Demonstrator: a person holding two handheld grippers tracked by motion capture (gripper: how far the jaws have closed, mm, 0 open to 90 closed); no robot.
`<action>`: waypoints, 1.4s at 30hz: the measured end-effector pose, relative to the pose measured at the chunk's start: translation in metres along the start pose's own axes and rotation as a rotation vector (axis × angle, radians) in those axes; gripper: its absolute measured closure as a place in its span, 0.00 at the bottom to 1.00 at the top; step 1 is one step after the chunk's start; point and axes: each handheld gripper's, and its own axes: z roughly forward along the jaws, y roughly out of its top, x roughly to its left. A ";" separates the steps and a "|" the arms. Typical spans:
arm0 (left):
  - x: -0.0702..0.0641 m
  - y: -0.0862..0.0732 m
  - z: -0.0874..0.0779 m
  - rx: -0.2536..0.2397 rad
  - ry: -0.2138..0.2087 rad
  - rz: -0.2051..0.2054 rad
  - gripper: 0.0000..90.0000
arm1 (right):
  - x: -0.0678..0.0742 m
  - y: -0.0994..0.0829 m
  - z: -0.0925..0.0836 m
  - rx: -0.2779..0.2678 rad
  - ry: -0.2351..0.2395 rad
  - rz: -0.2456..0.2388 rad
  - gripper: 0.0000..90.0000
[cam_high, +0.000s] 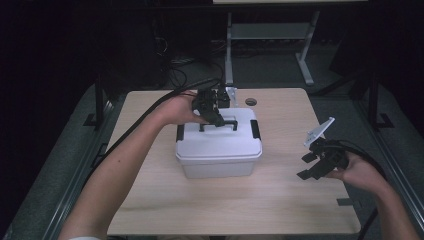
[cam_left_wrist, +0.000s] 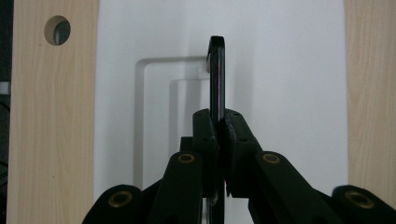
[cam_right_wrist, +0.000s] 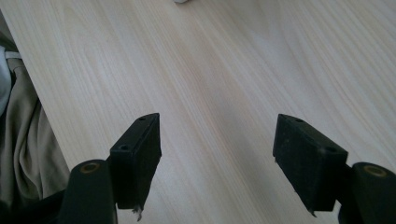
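a: why is the left gripper on the box mid-table?
b: its jaws are pinched tight on the raised black handle, probably to lift it.
a: and the right gripper?
b: spread wide, holding nothing, parked over bare table out of the way.

I see a white rectangular plastic storage box sitting upright mid-table, lid closed, black latches at both ends. Its slim black carry handle stands raised from the lid's recess.
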 end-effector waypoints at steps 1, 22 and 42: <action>0.000 0.000 0.000 0.000 0.000 0.000 0.94 | 0.000 0.000 0.000 0.000 0.000 0.000 0.35; -0.001 -0.006 0.006 0.032 -0.006 -0.008 0.93 | 0.000 0.003 0.003 0.000 0.006 -0.003 0.35; -0.005 -0.019 -0.004 -0.012 -0.016 -0.044 0.74 | 0.000 0.012 0.005 0.011 0.007 -0.014 0.35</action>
